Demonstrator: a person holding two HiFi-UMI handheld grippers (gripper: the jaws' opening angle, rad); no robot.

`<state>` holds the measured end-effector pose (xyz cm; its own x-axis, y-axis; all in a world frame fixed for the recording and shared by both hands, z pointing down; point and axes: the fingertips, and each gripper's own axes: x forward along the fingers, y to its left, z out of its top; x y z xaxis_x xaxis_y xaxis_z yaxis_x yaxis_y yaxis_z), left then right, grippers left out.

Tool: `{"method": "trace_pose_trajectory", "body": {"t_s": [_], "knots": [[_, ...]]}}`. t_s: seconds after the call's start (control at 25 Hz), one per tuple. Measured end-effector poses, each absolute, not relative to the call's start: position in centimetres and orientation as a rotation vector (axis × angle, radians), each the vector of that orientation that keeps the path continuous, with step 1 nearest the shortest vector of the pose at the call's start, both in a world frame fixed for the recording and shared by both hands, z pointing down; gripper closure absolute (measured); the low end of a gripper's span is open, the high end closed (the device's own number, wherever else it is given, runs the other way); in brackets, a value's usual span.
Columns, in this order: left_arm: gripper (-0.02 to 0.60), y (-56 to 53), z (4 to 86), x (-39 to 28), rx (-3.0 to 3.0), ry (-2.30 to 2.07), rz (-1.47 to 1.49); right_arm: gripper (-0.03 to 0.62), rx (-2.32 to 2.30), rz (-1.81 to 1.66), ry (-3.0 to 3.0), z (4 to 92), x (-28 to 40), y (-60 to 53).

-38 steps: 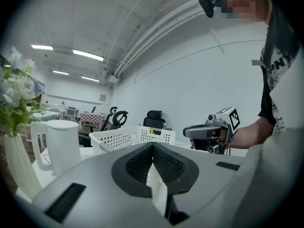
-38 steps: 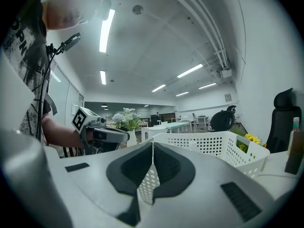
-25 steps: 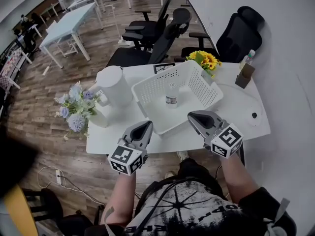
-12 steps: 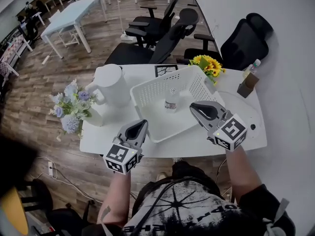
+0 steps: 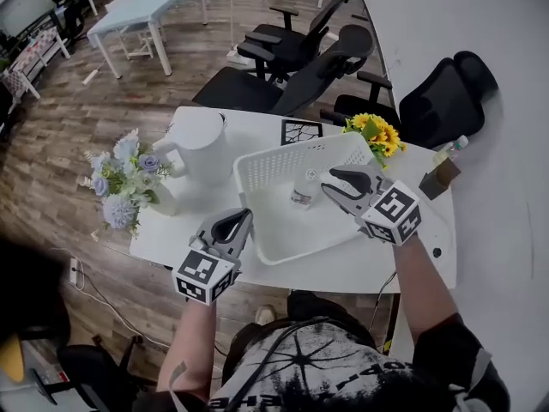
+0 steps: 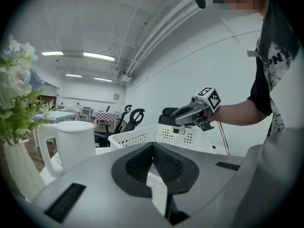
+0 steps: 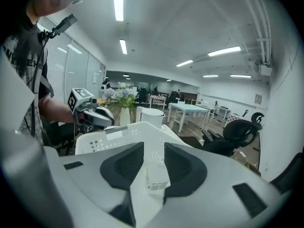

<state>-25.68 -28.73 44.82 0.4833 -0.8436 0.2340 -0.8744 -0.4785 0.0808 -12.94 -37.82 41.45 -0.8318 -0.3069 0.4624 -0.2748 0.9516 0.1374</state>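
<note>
The right gripper (image 5: pixel 331 181) has its jaws apart, with a small clear bottle (image 5: pixel 304 187) in the gap, standing in the white basket (image 5: pixel 257 157) on the table (image 5: pixel 167 234), while the left gripper (image 5: pixel 239 219), jaws together and empty, hovers near the basket's front corner.

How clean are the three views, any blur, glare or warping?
Head view: sharp, evenly lit, bowed at edges. Right gripper view: ceiling strip light flares; small clear plastic bottle fades into the white perforated plastic basket. Left gripper view: pale flowers blur at left rim.
</note>
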Motion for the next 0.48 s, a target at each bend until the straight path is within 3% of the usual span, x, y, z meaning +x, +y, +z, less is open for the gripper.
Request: {"method": "trace_pose_trajectory", "body": {"t_s": [0.16,0.48], "knots": [[0.574,-29.2,45.0,-26.5,2.499,-1.519,0.226,0.424,0.322,-0.083,-2.522,44.3,-14.2,-39.3],[0.574,-30.0,45.0,-27.1,2.462,-1.565,0.244,0.410,0.227,-0.023,-2.457,48.4,-16.0,-41.5]]}}
